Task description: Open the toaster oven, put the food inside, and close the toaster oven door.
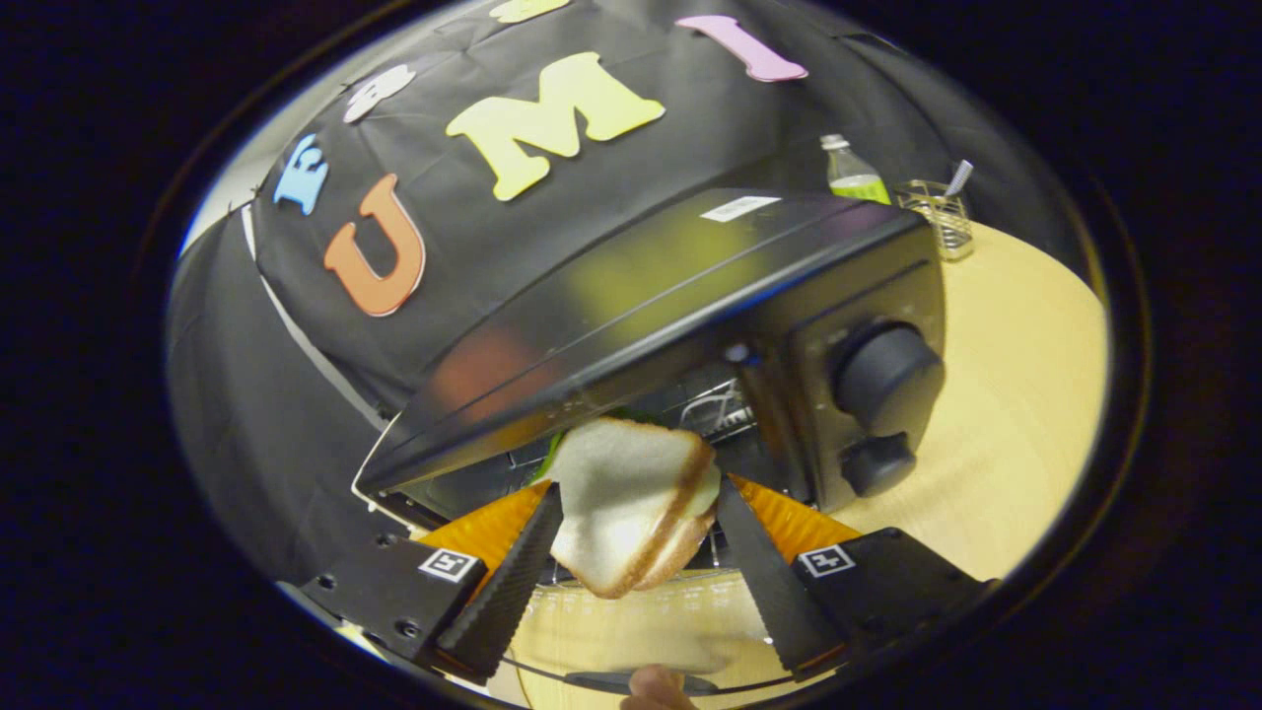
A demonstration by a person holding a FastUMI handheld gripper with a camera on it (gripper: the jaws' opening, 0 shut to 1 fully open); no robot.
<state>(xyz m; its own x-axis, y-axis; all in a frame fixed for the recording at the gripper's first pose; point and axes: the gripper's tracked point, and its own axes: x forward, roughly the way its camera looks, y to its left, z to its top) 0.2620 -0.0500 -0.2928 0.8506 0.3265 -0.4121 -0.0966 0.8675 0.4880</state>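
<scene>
My gripper (636, 493) is shut on a toy sandwich (631, 513), two pale bread slices with a brown crust and a bit of green leaf at the back. Both fingers press its sides. The sandwich hangs at the mouth of the black toaster oven (631, 286), which stands just ahead, tilted in this view. Its wire rack (715, 406) shows inside the dark cavity beyond the sandwich. The glass door (641, 616) lies folded down beneath the fingers, its handle (631, 680) nearest me. Two round knobs (887, 380) sit on the oven's right panel.
The oven stands on a light wooden table (1025, 394). Behind it to the right are a bottle with green liquid (854, 173) and a wire holder (937, 215) with a utensil in it. A fingertip (653, 692) shows below the door handle.
</scene>
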